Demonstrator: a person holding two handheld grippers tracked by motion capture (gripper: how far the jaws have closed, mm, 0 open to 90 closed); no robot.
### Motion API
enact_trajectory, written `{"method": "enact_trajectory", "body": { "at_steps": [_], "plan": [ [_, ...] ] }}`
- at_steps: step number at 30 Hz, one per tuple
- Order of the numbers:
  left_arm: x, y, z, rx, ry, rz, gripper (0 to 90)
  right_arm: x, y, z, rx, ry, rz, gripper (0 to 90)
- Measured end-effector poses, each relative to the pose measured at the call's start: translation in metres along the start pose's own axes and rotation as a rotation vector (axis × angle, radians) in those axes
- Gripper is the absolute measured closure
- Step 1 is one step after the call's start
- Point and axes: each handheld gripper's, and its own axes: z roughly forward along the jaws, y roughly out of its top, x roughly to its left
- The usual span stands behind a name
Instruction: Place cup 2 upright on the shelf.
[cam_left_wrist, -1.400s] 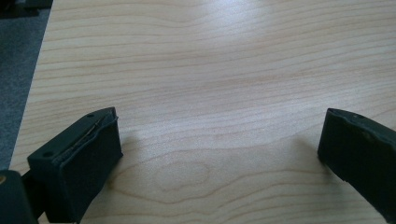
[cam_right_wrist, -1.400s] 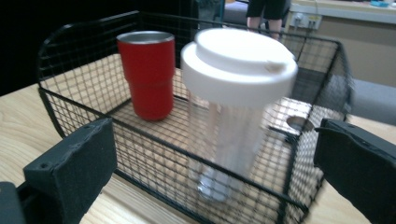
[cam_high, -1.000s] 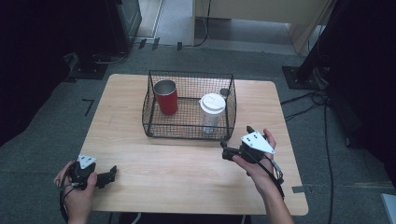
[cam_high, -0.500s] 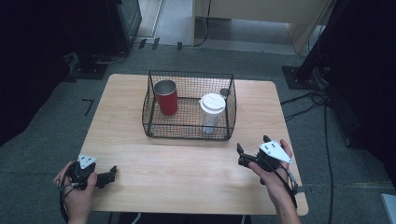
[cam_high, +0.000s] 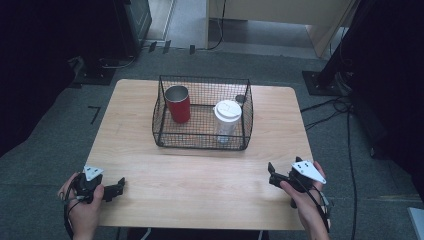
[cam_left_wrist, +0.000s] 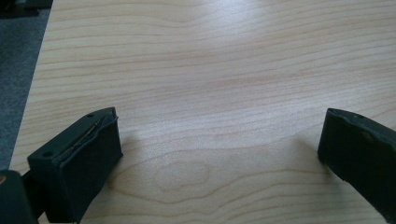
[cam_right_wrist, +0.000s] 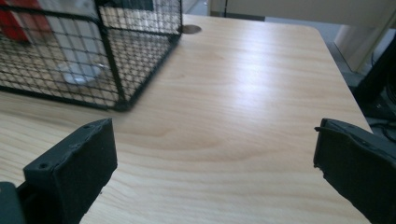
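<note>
A black wire basket (cam_high: 202, 142) stands at the middle back of the wooden table (cam_high: 200, 170). Inside it a red cup (cam_high: 178, 104) stands upright at the left and a white lidded cup (cam_high: 227, 121) at the right. My left gripper (cam_high: 120, 184) rests near the table's front left corner, open, with bare wood between its jaws (cam_left_wrist: 219, 140). My right gripper (cam_high: 271, 172) is held near the front right, open and empty (cam_right_wrist: 215, 144). The basket's corner (cam_right_wrist: 116, 100) and the white cup (cam_right_wrist: 74, 51) behind the mesh lie ahead and left of it in the right gripper view.
A round cable hole (cam_high: 240, 98) sits in the table behind the basket (cam_right_wrist: 190, 29). Grey floor surrounds the table, with cables (cam_high: 340, 107) and a dark stand base (cam_high: 322, 82) at the right. Bare wood lies between the two grippers.
My right gripper has drawn back from beside the basket toward the front right of the table. The left gripper has stayed put.
</note>
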Motion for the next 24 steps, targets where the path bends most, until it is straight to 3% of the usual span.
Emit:
{"method": "enact_trajectory", "body": {
  "at_steps": [12, 19, 24],
  "plan": [
    [0.000, 0.000, 0.000, 0.000, 0.000, 0.000, 0.1, -0.036, -0.023, -0.002, 0.056, -0.092, 0.032, 0.0],
    [0.000, 0.000, 0.000, 0.000, 0.000, 0.000, 0.1, -0.049, -0.029, -0.005, 0.100, -0.090, 0.052, 0.0],
    [0.000, 0.000, 0.000, 0.000, 0.000, 0.000, 0.1, -0.053, -0.035, -0.002, 0.190, -0.084, 0.053, 0.0]
  ]
}}
